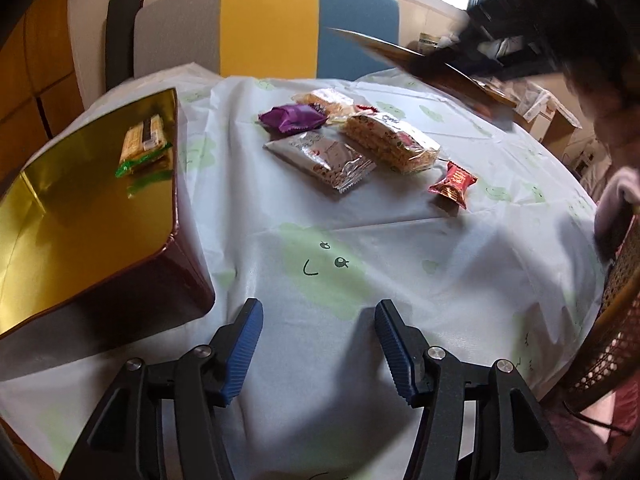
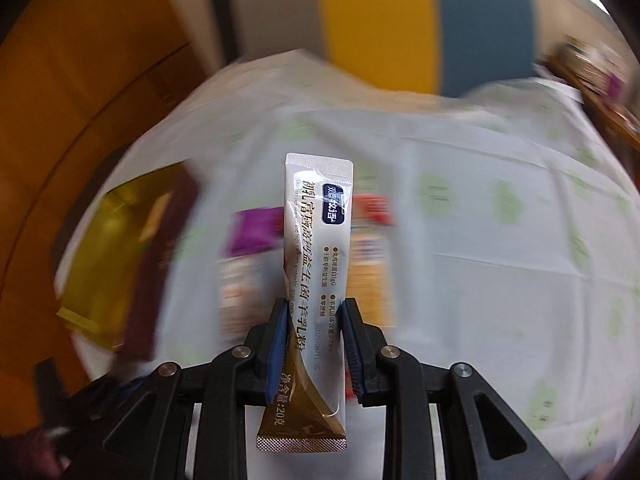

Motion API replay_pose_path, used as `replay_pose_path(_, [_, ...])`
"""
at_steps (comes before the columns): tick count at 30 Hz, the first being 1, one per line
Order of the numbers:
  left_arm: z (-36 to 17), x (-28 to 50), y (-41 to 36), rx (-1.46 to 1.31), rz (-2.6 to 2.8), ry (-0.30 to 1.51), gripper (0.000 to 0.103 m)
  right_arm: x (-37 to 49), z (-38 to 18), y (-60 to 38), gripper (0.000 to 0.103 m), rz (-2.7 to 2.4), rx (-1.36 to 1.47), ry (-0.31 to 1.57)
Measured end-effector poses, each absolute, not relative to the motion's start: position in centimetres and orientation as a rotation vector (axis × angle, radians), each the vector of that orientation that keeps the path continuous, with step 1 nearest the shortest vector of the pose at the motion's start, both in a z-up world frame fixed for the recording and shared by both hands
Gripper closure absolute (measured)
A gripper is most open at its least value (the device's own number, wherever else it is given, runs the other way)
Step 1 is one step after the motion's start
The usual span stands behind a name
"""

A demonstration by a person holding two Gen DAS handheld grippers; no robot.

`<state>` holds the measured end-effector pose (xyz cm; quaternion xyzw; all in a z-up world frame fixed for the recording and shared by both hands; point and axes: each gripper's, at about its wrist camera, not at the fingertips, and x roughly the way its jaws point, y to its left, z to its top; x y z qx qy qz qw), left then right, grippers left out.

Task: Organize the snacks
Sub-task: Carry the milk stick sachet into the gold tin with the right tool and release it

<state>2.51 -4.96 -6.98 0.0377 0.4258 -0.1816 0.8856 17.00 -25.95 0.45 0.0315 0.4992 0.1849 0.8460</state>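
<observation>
A dark red box with a gold lining (image 1: 92, 216) stands at the table's left and holds one wafer pack (image 1: 143, 142). Loose snacks lie mid-table: a purple packet (image 1: 291, 117), a white packet (image 1: 320, 158), a clear wafer pack (image 1: 390, 140) and a red candy (image 1: 454, 184). My left gripper (image 1: 319, 316) is open and empty above the cloth near the box. My right gripper (image 2: 314, 308) is shut on a long white and gold powder sachet (image 2: 318, 248), held above the table. The box (image 2: 120, 264) and snacks look blurred behind it.
A round table with a white cloth printed with green faces (image 1: 320, 264). A grey, yellow and blue chair (image 1: 268, 28) stands behind it. A wicker chair (image 1: 616, 320) is at the right edge. A blurred dark object (image 1: 432, 68) crosses the upper right.
</observation>
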Motion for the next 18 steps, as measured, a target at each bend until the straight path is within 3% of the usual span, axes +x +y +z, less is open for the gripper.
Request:
replay_pose_path(12, [-7.3,2.1,-4.4,0.06,-0.409,0.827,0.043,19.4,2.5,-8.6,0.073,0.83,0.092,1.198])
replay_pose_path(14, [-7.3,2.0,-4.2,0.053,-0.413,0.827,0.043,19.7,1.6,-7.3,0.068,0.843,0.085,1.226])
replay_pose_path(18, [-7.4,1.9,-4.4,0.06,-0.411,0.821,0.043,19.3,0.3,-7.0,0.068,0.818,0.036,1.251])
